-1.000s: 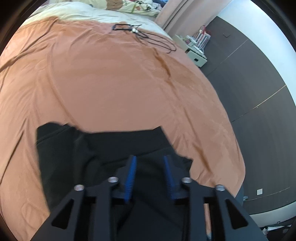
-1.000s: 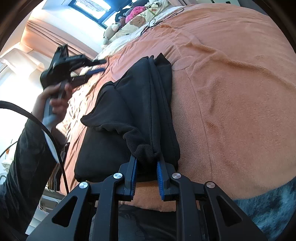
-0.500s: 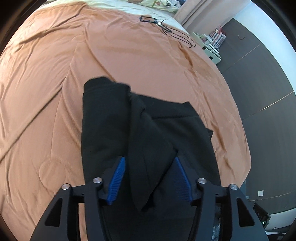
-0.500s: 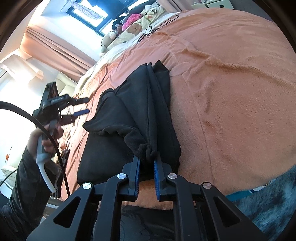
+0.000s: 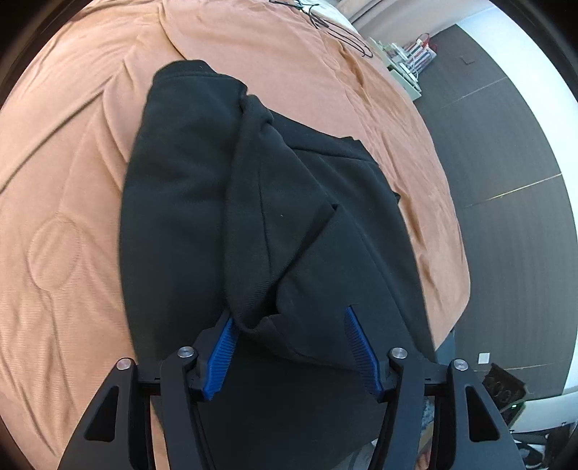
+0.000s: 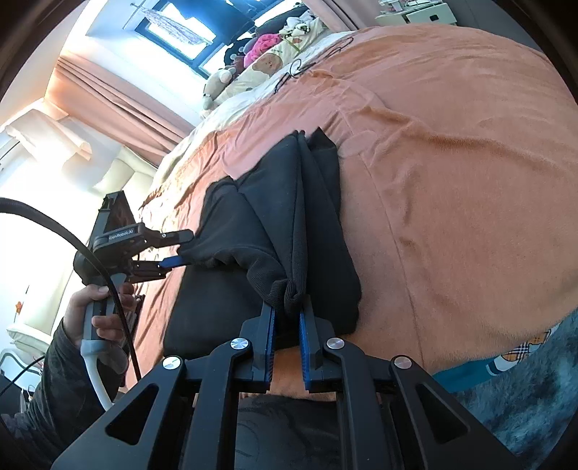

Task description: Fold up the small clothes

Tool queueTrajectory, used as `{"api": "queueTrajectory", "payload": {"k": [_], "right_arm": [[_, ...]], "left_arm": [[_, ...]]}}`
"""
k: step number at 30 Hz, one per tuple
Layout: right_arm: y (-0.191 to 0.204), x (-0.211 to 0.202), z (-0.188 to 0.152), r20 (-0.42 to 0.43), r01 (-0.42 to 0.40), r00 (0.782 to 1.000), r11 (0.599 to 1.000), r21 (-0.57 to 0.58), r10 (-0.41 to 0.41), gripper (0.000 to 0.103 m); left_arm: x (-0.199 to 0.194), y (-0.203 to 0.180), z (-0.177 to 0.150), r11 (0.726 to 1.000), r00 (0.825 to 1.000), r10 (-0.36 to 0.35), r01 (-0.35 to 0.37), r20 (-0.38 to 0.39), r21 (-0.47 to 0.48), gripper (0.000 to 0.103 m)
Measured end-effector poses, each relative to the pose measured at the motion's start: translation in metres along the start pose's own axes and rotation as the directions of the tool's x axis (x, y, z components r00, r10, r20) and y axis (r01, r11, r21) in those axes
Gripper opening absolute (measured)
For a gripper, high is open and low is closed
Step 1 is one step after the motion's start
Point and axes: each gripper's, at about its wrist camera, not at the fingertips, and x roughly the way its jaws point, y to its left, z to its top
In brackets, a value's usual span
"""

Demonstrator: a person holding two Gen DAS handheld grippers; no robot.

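Observation:
A black garment (image 5: 224,188) lies partly folded on the orange bedspread (image 5: 72,144). My left gripper (image 5: 289,343) is open, its blue pads spread around a hanging corner of the cloth. In the right wrist view the left gripper (image 6: 180,249) is at the garment's left edge (image 6: 213,249). My right gripper (image 6: 288,325) is shut on a bunched ribbed hem of the black garment (image 6: 289,217) and holds it at the bed's near edge.
A black cable and small objects (image 5: 325,21) lie at the bed's far end. Plush toys and pillows (image 6: 260,65) sit by the window. A dark floor (image 5: 505,180) and a white side table (image 5: 404,76) lie to the right of the bed.
My left gripper has opened wider and moved in low over the garment, now straddling its hanging corner. My right gripper has kept its hold on the hem.

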Motion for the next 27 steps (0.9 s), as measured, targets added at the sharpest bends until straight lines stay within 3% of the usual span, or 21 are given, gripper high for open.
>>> {"api": "queueTrajectory", "payload": {"k": [1, 3, 6, 16, 20, 27], "right_arm": [[-0.004, 0.003, 0.0, -0.009, 0.004, 1.0, 1.0, 0.011, -0.003, 0.008], [-0.015, 0.012, -0.002, -0.041, 0.005, 0.999, 0.999, 0.043, -0.003, 0.008], [-0.017, 0.016, -0.002, -0.064, 0.005, 0.998, 0.999, 0.043, -0.002, 0.009], [-0.004, 0.007, 0.006, -0.069, -0.007, 0.998, 1.0, -0.009, 0.006, 0.021], [-0.006, 0.004, 0.007, -0.049, -0.011, 0.999, 1.0, 0.0, 0.011, 0.04], [-0.017, -0.005, 0.015, -0.024, 0.007, 1.0, 1.0, 0.009, -0.007, 0.041]], "left_arm": [[0.0, 0.0, 0.001, 1.0, 1.0, -0.003, 0.003, 0.008, -0.006, 0.048], [-0.001, -0.002, 0.004, 1.0, 1.0, -0.004, 0.004, 0.029, -0.011, 0.029], [-0.006, -0.009, 0.01, 1.0, 0.998, -0.027, 0.027, 0.054, 0.0, 0.019], [-0.018, -0.056, 0.042, 0.99, 0.983, -0.127, 0.117, 0.132, 0.082, 0.015], [-0.012, -0.08, 0.057, 0.984, 0.981, -0.146, 0.13, 0.132, 0.119, 0.015], [0.01, -0.113, 0.077, 0.977, 0.982, -0.153, 0.133, 0.112, 0.165, 0.015]]}}
